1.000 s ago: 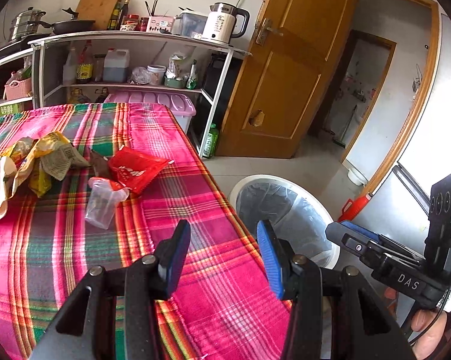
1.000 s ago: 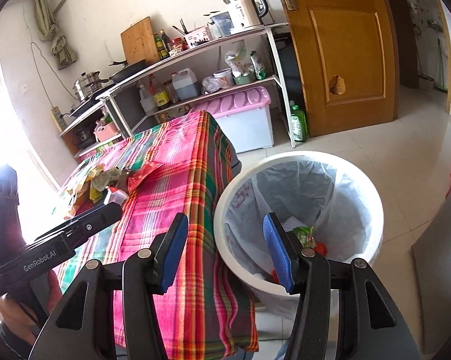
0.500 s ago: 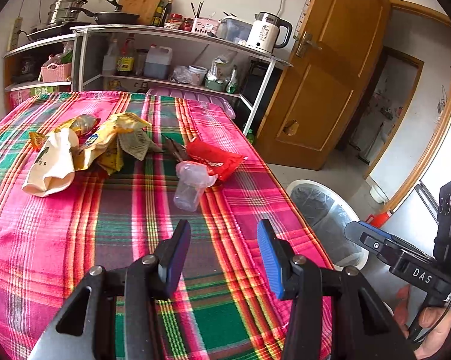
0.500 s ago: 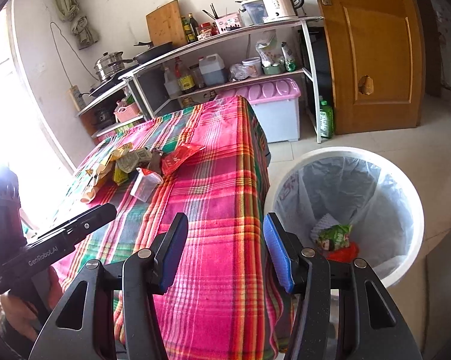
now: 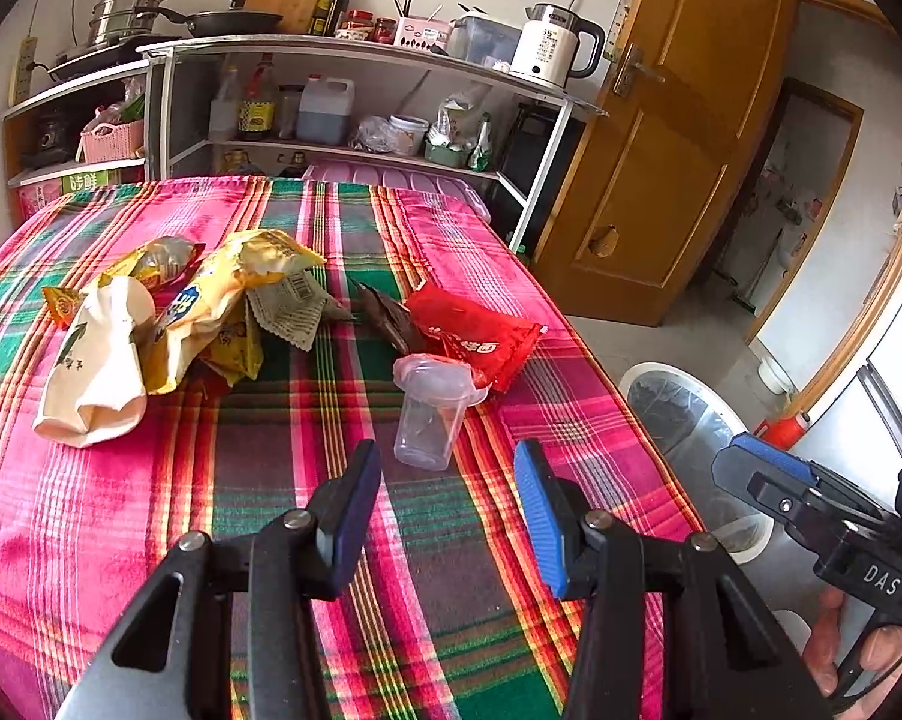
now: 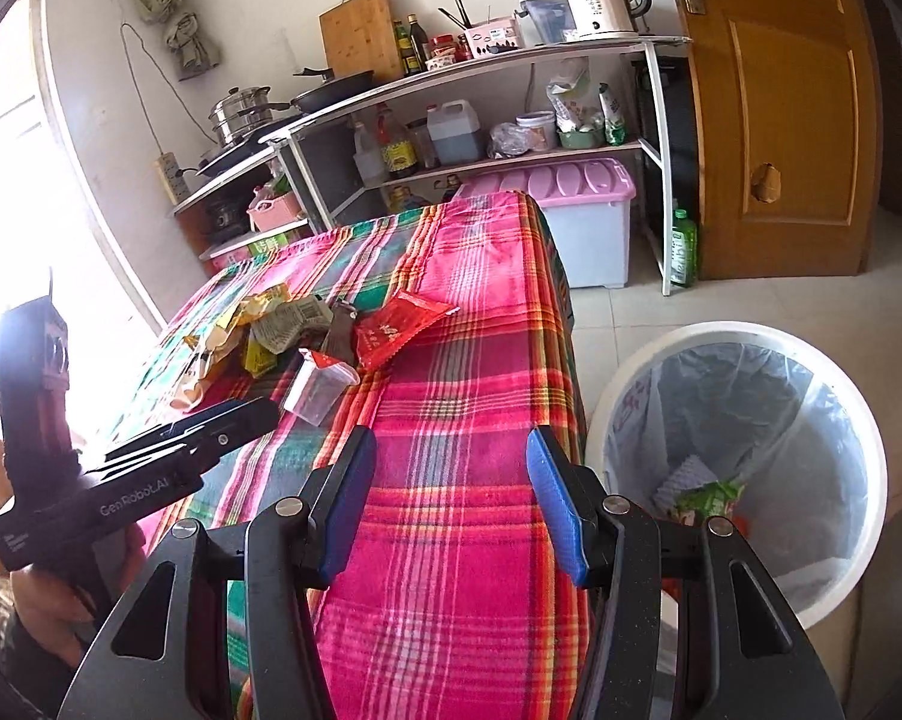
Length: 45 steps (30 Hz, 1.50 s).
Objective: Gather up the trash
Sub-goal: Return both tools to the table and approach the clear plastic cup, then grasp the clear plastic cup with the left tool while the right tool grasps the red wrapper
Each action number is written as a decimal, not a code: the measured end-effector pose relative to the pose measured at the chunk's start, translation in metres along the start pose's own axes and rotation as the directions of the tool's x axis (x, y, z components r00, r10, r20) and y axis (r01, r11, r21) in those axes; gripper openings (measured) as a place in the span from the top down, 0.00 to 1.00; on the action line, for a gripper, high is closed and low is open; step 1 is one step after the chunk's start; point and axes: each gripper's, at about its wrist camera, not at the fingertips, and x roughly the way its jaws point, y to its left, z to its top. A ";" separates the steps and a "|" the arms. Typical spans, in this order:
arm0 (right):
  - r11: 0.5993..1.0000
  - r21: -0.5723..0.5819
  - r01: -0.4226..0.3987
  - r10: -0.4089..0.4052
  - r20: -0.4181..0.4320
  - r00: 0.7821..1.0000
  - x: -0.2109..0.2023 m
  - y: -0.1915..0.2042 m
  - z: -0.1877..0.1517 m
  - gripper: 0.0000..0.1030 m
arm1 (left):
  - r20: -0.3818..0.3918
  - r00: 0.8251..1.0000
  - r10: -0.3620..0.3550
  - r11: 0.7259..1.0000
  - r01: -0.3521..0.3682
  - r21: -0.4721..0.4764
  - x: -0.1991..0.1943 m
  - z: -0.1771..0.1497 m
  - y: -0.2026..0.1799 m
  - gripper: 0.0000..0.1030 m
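Note:
Trash lies on the plaid tablecloth [image 5: 151, 510]: a clear plastic cup [image 5: 430, 411] on its side, a red wrapper [image 5: 481, 339], a dark wrapper [image 5: 391, 318], yellow snack bags [image 5: 223, 294] and a white paper bag [image 5: 100, 366]. My left gripper [image 5: 448, 510] is open and empty, just short of the cup. My right gripper [image 6: 451, 504] is open and empty over the table's near right part. The cup [image 6: 319, 387] and red wrapper [image 6: 400, 324] lie ahead of it to the left. A white bin [image 6: 745, 468] with a clear liner holds some trash on the floor at right.
A shelf unit [image 5: 361, 96] with kettle, bottles and pans stands behind the table. A pink-lidded storage box [image 6: 577, 228] sits under it. A wooden door [image 6: 775, 108] is at the back right. The bin also shows in the left wrist view [image 5: 685, 420].
My left gripper has swung left from the bin side to face the trash and moved close to the cup. My right gripper has moved from over the bin to over the table edge.

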 end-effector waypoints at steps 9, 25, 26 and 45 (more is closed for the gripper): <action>1.000 0.005 -0.011 0.011 -0.009 1.000 0.017 0.000 0.014 0.48 | -0.088 0.996 0.021 1.000 -0.021 -0.002 0.035 0.011 0.001 0.53; 0.997 0.059 -0.057 0.061 -0.060 0.996 0.054 0.004 0.035 0.48 | -0.070 0.997 -0.041 0.998 0.038 -0.042 0.037 0.014 0.010 0.70; 0.996 0.061 -0.063 0.067 -0.065 0.996 0.057 0.006 0.036 0.48 | -0.062 0.997 -0.043 0.998 0.041 -0.039 0.034 0.013 0.010 0.70; 0.985 0.153 -0.077 0.106 -0.192 0.976 0.143 0.024 0.054 0.61 | 0.025 0.996 -0.088 0.992 0.090 -0.089 0.001 0.008 0.049 0.71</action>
